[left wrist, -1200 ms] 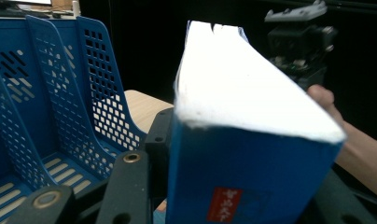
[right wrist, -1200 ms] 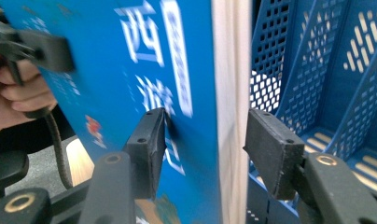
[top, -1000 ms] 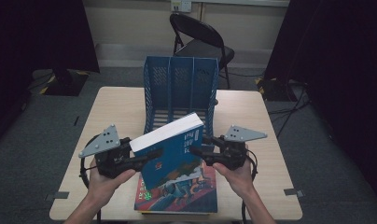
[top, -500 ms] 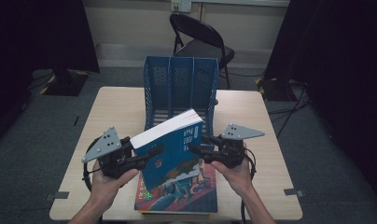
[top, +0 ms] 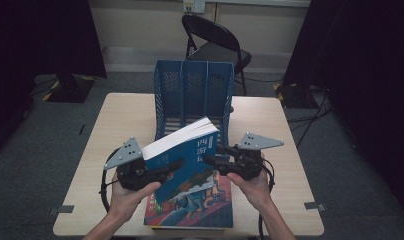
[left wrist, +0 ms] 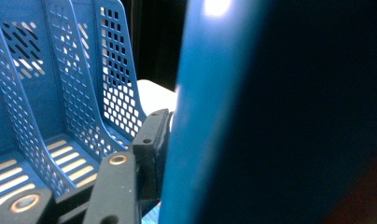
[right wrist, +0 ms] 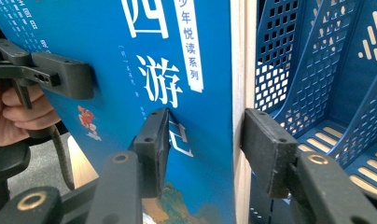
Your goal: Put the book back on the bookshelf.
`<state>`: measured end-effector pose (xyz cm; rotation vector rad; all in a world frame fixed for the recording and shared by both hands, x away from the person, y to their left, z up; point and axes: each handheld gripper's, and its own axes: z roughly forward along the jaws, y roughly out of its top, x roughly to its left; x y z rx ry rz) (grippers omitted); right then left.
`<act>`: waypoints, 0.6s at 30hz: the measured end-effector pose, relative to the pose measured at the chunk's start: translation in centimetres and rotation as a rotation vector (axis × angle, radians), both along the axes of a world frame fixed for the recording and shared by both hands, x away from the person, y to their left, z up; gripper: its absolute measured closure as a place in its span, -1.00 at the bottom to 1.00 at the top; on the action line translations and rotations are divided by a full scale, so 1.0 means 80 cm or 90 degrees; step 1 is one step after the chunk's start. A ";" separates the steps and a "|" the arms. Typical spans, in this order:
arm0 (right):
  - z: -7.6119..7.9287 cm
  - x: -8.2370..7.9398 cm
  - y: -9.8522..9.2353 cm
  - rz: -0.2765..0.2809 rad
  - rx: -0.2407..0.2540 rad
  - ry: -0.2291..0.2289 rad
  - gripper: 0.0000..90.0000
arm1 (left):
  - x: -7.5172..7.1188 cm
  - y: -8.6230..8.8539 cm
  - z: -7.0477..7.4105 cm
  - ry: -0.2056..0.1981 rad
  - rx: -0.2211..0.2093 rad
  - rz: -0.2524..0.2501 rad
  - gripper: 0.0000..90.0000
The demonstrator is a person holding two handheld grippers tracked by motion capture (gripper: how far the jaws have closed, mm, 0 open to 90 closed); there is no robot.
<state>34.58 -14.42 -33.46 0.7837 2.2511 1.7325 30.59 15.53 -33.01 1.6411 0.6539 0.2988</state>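
A thick blue book hangs tilted over the table, its white page edge up, between my two grippers. My right gripper is shut on it: in the right gripper view one pad lies on the printed cover and the other on the page edge, gripper. My left gripper reaches in from the left with the book between its jaws, which have just been opening. Its near finger stands a thin slit off the cover; the other finger rests against the front cover.
A second picture book lies flat on the table under the held one, near the front edge. A blue perforated file organiser with three upright slots stands just behind. A black folding chair is beyond the table.
The left gripper has sunk a little and shifted right along the book. The book's left side has dropped slightly. The right gripper has kept still.
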 end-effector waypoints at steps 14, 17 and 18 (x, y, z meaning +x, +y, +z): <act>0.002 0.002 0.003 -0.008 -0.015 0.000 0.17 | 0.010 0.001 -0.005 -0.026 0.031 -0.011 0.26; 0.001 0.004 0.003 -0.011 -0.017 0.001 0.17 | 0.011 0.001 -0.008 -0.031 0.035 -0.004 0.27; 0.001 0.004 0.003 -0.011 -0.016 0.001 0.17 | 0.011 0.000 -0.009 -0.033 0.033 0.000 0.28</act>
